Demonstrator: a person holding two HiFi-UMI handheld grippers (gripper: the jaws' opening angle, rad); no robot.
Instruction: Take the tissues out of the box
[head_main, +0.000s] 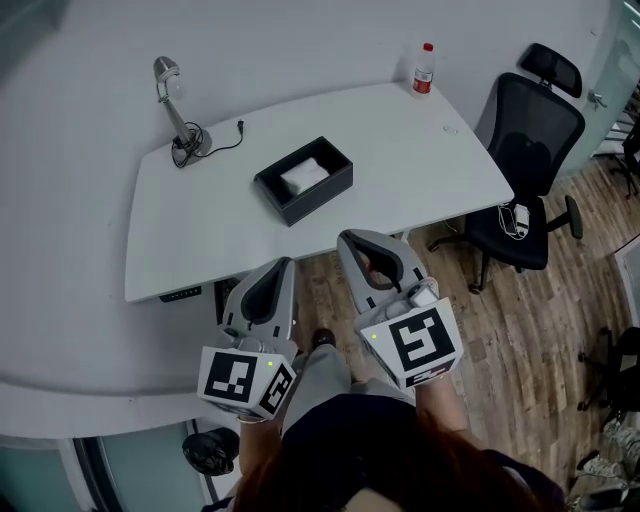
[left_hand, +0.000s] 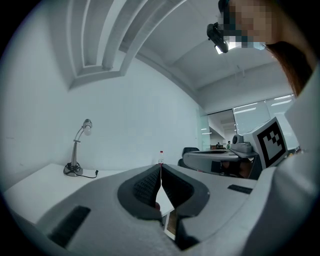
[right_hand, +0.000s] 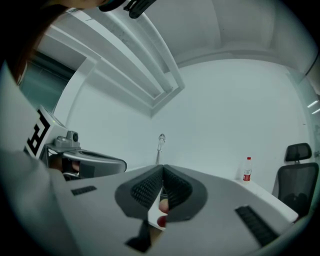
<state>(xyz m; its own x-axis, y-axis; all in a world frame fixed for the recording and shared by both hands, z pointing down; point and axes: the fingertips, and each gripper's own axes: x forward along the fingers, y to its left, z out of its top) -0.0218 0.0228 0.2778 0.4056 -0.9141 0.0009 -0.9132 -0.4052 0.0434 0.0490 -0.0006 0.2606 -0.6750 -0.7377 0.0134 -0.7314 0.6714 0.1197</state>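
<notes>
Clenched and empty, the left hand-held gripper and right hand-held gripper could shove the box instead of pinching the tissues.

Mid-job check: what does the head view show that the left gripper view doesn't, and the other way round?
Only the head view: the black box with white tissues inside, and the wooden floor. Only the left gripper view: a close look along the left tool, its jaws shut tip to tip with nothing between them, and the ceiling. Both: the table, the desk lamp, the bottle and the right tool.
</notes>
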